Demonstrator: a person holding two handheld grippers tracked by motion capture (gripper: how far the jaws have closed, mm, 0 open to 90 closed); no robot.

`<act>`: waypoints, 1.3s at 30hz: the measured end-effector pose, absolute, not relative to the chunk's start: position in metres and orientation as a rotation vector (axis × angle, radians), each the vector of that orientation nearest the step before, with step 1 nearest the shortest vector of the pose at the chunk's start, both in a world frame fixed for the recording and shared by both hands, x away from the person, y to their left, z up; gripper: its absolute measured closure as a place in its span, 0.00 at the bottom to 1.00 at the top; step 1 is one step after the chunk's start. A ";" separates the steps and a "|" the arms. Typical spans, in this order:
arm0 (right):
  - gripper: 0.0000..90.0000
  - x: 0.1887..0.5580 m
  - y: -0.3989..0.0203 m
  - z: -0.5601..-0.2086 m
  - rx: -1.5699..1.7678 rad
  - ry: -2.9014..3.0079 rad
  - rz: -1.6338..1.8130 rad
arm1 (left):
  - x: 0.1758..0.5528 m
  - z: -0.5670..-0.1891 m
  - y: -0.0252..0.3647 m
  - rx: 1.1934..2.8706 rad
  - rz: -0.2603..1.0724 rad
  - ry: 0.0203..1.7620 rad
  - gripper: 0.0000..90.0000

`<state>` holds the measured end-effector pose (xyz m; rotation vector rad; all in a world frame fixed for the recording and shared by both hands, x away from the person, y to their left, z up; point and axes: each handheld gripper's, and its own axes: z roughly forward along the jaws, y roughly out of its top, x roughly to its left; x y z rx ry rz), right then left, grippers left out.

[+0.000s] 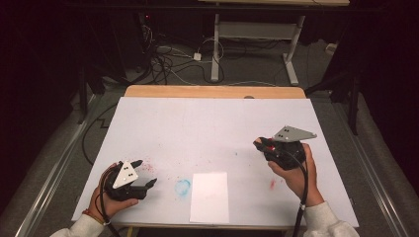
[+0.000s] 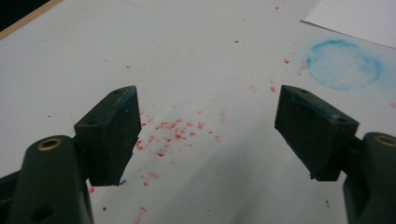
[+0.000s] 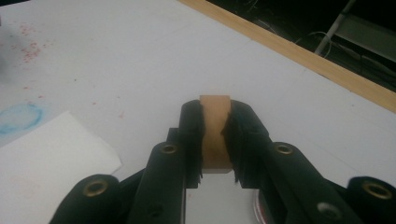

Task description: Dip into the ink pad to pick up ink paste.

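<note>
Wooden block (image 3: 215,133), tan and narrow, sits clamped upright between the jaws of the right gripper (image 3: 215,140); we read the pads as pressing on both of its flat sides, with its top edge showing just above them. In the high view we see the right gripper (image 1: 264,144) held above the right part of the white table cover (image 1: 207,128), with a person's hand (image 1: 296,175) wrapped round its body and the grey three-cornered plate on top. The block itself is too small for us to make out there.

We note the left gripper (image 2: 208,126) released: its jaws stand wide apart with nothing between them, over a scatter of red specks (image 2: 175,133). A blue smudged ring (image 2: 343,63) lies near, and beside it a white sheet of paper (image 1: 210,196) at the near edge.
</note>
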<state>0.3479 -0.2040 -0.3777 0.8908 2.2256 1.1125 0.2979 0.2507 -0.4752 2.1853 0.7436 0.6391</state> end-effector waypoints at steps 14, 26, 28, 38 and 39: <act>0.85 0.316 -0.165 -0.388 0.723 2.362 1.143 | 0.298 -0.475 0.250 2.190 0.655 0.727 0.24; 0.85 0.304 -0.132 -0.408 0.619 2.509 1.113 | 0.298 -0.475 0.249 2.196 0.639 0.738 0.24; 0.85 0.303 -0.126 -0.411 0.611 2.530 1.110 | 0.298 -0.476 0.249 2.197 0.639 0.738 0.24; 0.85 0.301 -0.106 -0.427 0.566 2.603 1.046 | 0.299 -0.476 0.249 2.201 0.651 0.728 0.24; 0.85 0.301 -0.104 -0.429 0.564 2.608 1.044 | 0.299 -0.476 0.249 2.201 0.650 0.728 0.24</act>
